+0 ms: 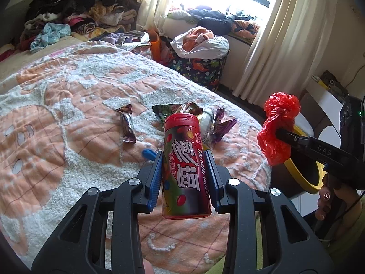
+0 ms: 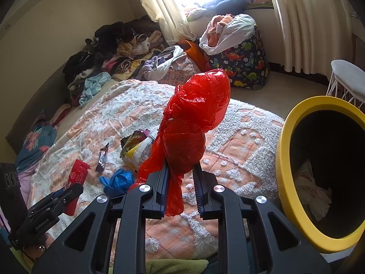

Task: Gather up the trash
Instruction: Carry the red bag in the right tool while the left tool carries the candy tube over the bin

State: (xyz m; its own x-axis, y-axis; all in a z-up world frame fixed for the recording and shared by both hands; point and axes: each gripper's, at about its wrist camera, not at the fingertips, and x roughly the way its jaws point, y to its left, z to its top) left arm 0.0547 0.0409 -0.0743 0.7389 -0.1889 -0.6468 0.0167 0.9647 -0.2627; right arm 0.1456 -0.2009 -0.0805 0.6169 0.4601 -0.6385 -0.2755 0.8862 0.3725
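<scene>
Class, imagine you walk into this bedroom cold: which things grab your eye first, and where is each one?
First, the crumpled bright red plastic bag, pinched in the right claw above the bed. Next, the red cylindrical candy tub gripped upright in the left claw, with loose snack wrappers on the peach-and-white fleece blanket behind it. At the right of the bed stands the yellow-rimmed round bin, some trash already inside.

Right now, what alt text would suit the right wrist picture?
A handheld right gripper pinches a crumpled red plastic bag above a peach-and-white bedspread, beside a yellow-rimmed bin; wrappers lie behind.
</scene>
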